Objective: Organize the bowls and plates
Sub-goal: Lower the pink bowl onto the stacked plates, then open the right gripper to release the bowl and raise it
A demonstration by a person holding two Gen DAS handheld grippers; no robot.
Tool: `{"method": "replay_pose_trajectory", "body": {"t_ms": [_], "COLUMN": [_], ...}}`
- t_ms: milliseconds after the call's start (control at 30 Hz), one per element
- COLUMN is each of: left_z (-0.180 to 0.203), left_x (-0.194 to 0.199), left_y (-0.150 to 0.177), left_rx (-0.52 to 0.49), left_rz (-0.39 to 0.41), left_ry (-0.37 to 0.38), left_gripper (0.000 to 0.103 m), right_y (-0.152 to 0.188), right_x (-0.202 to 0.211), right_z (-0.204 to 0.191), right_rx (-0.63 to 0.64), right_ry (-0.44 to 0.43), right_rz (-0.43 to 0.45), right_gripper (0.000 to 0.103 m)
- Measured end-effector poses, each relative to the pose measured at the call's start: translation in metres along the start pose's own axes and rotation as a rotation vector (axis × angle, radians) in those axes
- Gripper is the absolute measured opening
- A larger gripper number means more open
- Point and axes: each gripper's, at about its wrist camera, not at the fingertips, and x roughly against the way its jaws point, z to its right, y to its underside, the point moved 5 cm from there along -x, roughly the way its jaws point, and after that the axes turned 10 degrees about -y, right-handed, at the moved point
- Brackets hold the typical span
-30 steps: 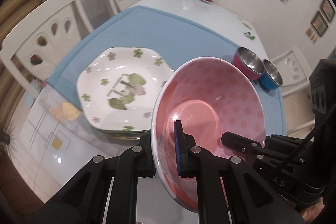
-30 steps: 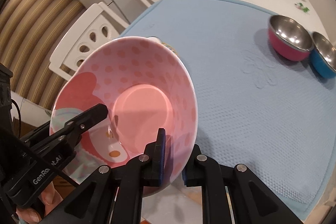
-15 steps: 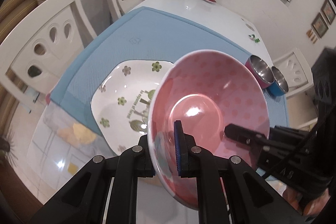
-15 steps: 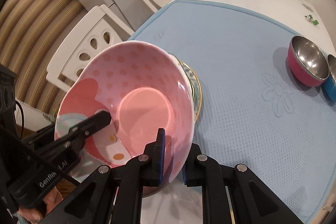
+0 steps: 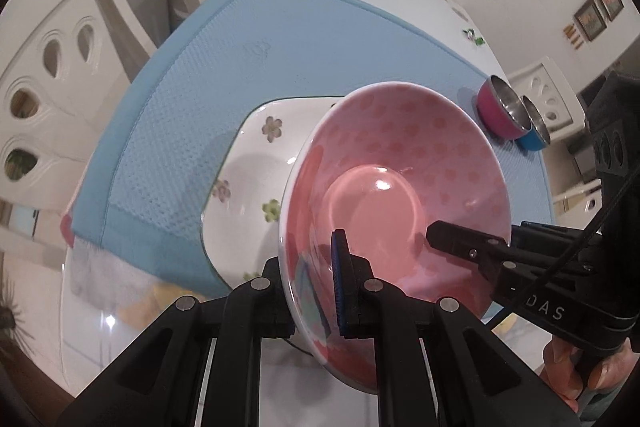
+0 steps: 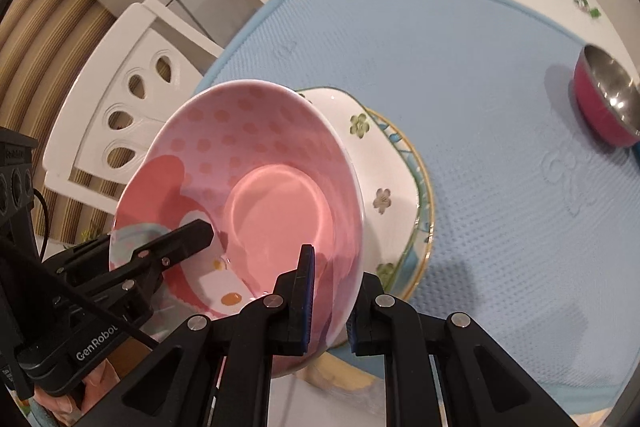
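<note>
We pinch the near rim of the pink bowl [image 5: 400, 187] with the left gripper [image 5: 310, 283], and the right gripper [image 6: 330, 301] clamps its opposite rim — the bowl hangs tilted above the flowered plate [image 6: 384, 187]. It looks glossy, rigid and breakable — likely slippery, so rims suit best.

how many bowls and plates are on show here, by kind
bowls: 3 – pink bowl, magenta steel bowl, blue steel bowl
plates: 2 – floral plate, gold-rimmed plate beneath it
total: 5
</note>
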Motion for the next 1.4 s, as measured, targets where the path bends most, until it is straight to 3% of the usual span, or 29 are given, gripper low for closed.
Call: {"method": "replay_pose_trajectory", "body": {"t_ms": [300,800,1200,1400], "left_z": [-0.004,-0.02,-0.037,-0.023], "left_x": [-0.019,-0.019,0.016,0.046], "left_y": [-0.011,-0.015,-0.032,-0.059], "left_rx": [-0.061,-0.08,-0.054,-0.125], "left_rz": [-0.052,-0.089,-0.007,0.086], "left_ry": [0.065,0.112,0.152,0.171], "left_gripper": [0.01,0.015,0.016,0.016], "right_y": [-0.013,-0.018,-0.022,-0.012], "right_x": [-0.008,-0.015,0.026,0.046], "right_z": [0.005,0.011,0.023,0.02], "right_rx": [-0.098,-0.205,-0.262,-0.288], "right_ry": [0.039,-0.004,-0.037,-0.061], "right_rz": [0.01,0.02,0.135,0.186], "right_gripper": [0.012,0.012,0.012,0.012]}}
